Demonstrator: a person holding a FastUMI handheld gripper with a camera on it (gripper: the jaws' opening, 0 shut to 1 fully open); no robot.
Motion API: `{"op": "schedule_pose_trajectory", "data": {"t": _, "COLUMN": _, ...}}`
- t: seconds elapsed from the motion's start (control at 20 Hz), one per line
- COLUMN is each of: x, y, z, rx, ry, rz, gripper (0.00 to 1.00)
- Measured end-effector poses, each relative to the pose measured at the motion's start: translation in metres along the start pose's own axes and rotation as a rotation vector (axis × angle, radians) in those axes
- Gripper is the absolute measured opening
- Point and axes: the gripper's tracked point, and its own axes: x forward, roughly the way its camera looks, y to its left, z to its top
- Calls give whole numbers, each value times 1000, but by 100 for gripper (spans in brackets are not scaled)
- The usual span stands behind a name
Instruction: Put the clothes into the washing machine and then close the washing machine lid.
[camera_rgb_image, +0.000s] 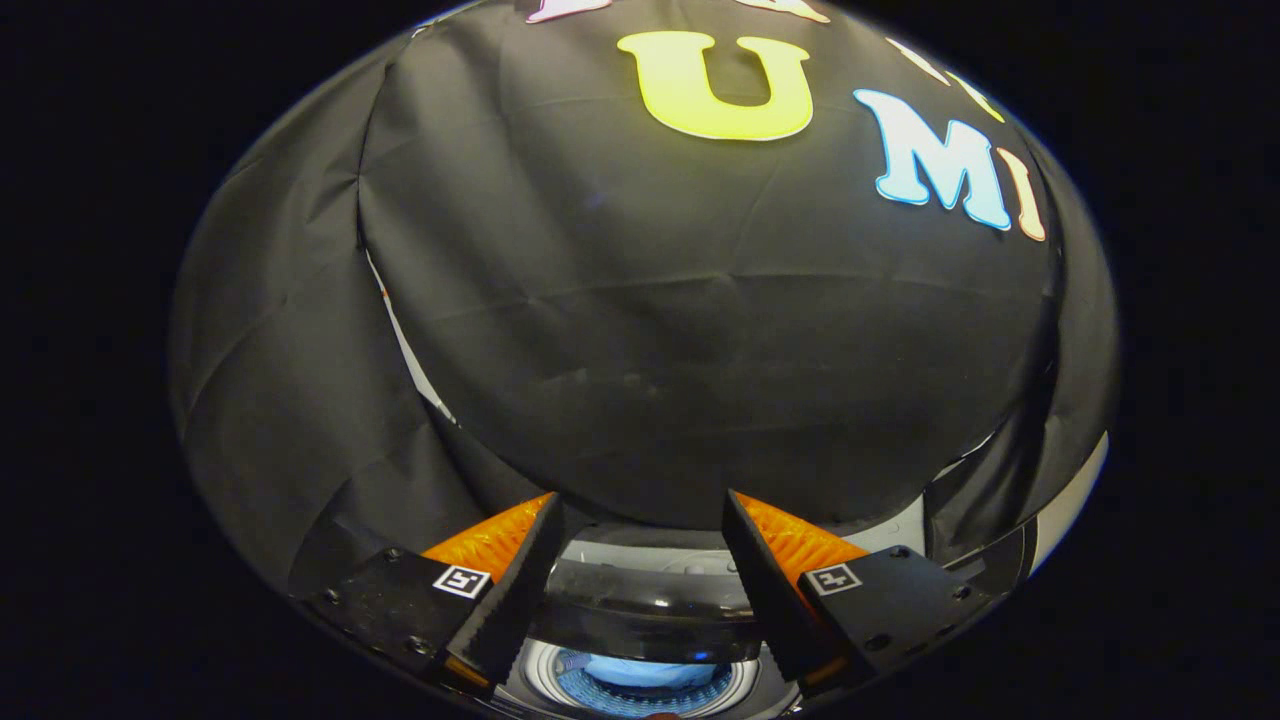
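A recording booth: black cloth wall (640, 330) (creased) behind a top-loading washing machine (640, 560).

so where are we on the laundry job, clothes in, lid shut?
Looks done: a blue garment lies inside the washing machine drum, seen below and between the fingers. In hand: nothing; the gripper is open, its fingers apart over the machine and gripping nothing. Left: the dark translucent lid appears raised behind the opening, so closing it remains. I can't tell whether other clothes wait elsewhere.

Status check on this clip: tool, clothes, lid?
Tool open, holding nothing. Blue clothes in the washer drum. Dark lid up, between the fingers. Nothing in the way.
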Motion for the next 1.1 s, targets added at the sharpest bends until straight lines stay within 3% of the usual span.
{"op": "schedule_pose_trajectory", "data": {"t": 1.1, "x": -4, "y": -3, "z": 2, "rx": 2, "ry": 19, "rz": 8, "gripper": 99}}
